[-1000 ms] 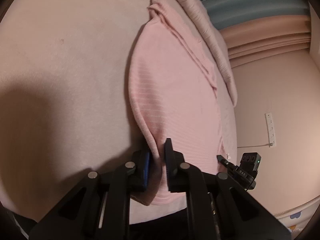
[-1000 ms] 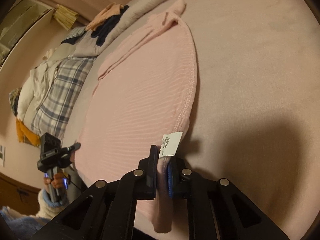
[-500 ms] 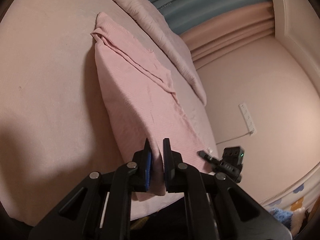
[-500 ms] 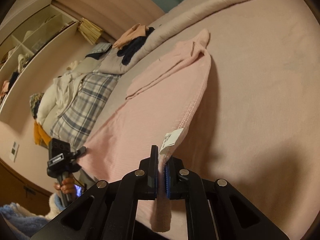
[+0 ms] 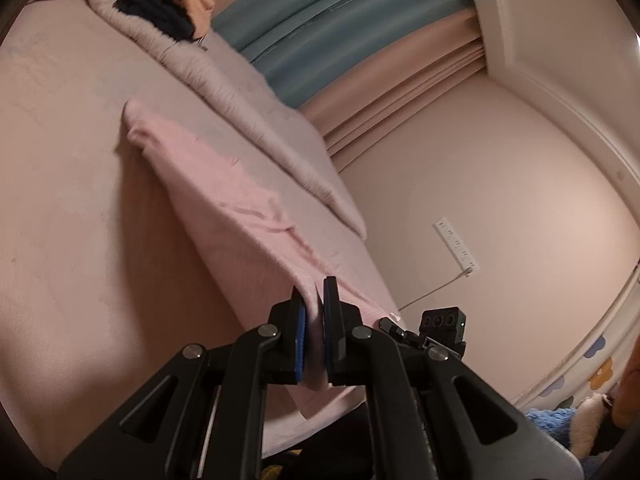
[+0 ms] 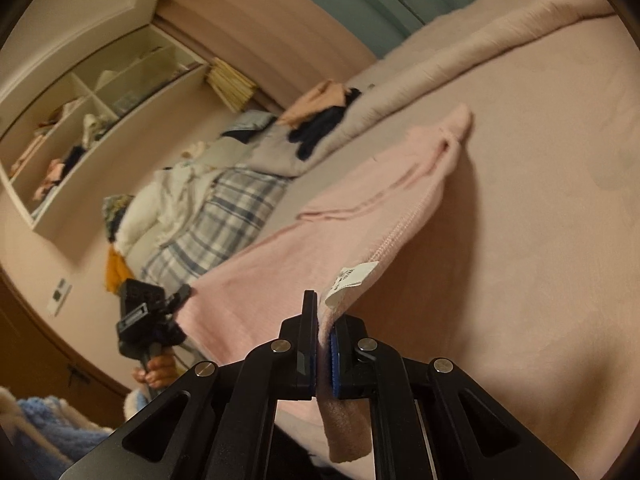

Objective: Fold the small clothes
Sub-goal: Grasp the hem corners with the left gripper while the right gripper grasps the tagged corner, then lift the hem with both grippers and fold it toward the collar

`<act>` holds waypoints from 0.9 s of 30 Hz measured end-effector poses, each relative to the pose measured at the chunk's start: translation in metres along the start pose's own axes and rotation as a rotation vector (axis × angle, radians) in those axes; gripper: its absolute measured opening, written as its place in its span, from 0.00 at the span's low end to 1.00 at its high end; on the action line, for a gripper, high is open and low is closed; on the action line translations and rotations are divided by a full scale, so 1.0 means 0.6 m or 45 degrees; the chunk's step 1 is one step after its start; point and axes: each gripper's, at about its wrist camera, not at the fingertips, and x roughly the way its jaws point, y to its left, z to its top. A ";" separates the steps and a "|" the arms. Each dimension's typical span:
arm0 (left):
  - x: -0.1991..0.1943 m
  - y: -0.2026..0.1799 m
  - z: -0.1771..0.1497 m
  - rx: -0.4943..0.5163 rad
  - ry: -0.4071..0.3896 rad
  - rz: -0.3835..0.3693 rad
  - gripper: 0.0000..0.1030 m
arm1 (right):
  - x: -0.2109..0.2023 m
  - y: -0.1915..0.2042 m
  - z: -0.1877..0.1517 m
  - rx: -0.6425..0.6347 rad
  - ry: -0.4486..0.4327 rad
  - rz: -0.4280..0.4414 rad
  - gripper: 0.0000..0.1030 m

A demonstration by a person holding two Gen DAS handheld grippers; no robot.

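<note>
So right up close, the near hem of the pink garment (image 5: 240,216) is pinched at both corners. The left gripper (image 5: 314,320) is clamped nearly closed on one corner with fabric bunched between the blue pads, and the right gripper (image 6: 324,332) is squeezed tight on the other, just below the white care tag (image 6: 352,280). Compared with a second ago, that hem has been lifted well off the bed (image 5: 68,208) and the cloth is now pulled taut in a slope. Further out, only the far end is left resting on the cover, near the rolled duvet (image 5: 224,80). Looks like the hem is being carried over for the fold, which isn't laid down yet.
</note>
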 end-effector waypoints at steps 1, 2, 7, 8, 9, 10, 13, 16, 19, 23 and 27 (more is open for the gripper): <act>-0.007 -0.003 0.002 0.006 -0.007 -0.013 0.04 | -0.009 0.008 0.002 -0.013 -0.014 0.016 0.07; -0.011 -0.006 0.002 0.009 -0.013 -0.026 0.04 | -0.014 0.013 0.004 -0.022 -0.023 0.027 0.07; -0.035 -0.028 0.008 0.028 -0.054 -0.097 0.04 | -0.046 0.038 0.012 -0.076 -0.057 0.066 0.07; -0.038 -0.031 0.008 0.032 -0.060 -0.103 0.04 | -0.050 0.043 0.012 -0.089 -0.058 0.071 0.07; -0.041 -0.035 0.009 0.035 -0.063 -0.110 0.04 | -0.051 0.050 0.011 -0.103 -0.061 0.073 0.07; -0.046 -0.041 0.008 0.040 -0.064 -0.119 0.04 | -0.054 0.056 0.011 -0.119 -0.061 0.072 0.07; -0.051 -0.055 0.009 0.059 -0.065 -0.129 0.04 | -0.056 0.073 0.008 -0.160 -0.055 0.076 0.07; -0.055 -0.065 0.013 0.080 -0.067 -0.130 0.04 | -0.059 0.089 0.007 -0.208 -0.058 0.098 0.07; -0.056 -0.067 0.020 0.095 -0.075 -0.109 0.04 | -0.054 0.095 0.014 -0.229 -0.067 0.112 0.07; -0.055 -0.053 0.031 0.057 -0.098 -0.102 0.04 | -0.042 0.084 0.030 -0.211 -0.084 0.135 0.07; -0.039 -0.038 0.043 0.039 -0.098 -0.084 0.04 | -0.032 0.066 0.044 -0.188 -0.087 0.144 0.07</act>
